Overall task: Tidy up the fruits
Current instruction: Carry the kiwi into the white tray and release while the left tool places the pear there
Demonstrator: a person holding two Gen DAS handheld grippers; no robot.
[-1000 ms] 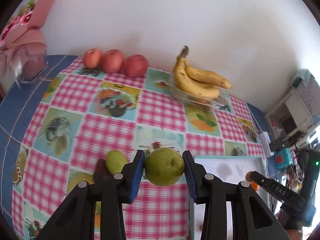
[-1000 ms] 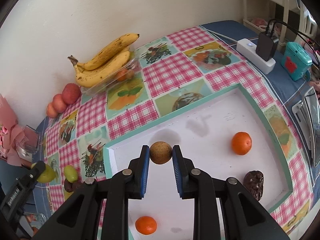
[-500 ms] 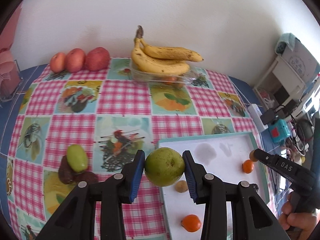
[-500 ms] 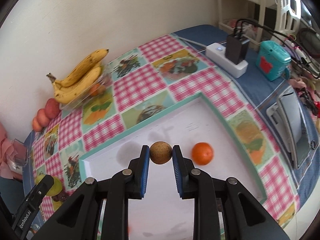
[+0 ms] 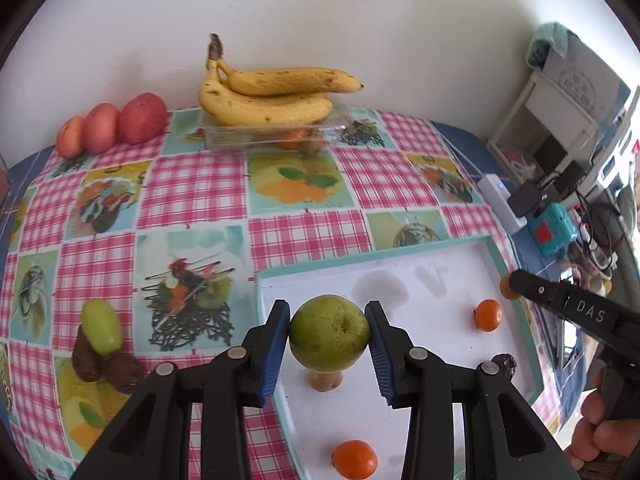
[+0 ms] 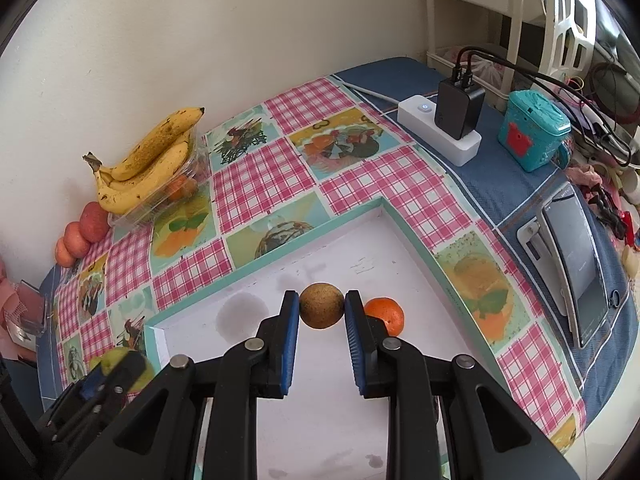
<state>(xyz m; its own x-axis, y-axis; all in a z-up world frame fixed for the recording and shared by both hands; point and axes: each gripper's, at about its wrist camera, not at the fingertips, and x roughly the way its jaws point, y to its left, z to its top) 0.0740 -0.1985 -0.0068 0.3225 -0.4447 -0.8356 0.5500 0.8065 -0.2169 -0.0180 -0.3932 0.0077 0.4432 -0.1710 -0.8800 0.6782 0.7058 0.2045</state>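
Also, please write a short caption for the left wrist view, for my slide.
Left gripper holds a green apple above the white tray; bananas wait by the wall.

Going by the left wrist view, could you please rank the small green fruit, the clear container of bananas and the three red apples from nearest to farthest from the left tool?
1. Small green fruit, left of the left tool.
2. Bananas' clear container, straight ahead by the wall.
3. Red apples, far left corner; nearly level with the container.
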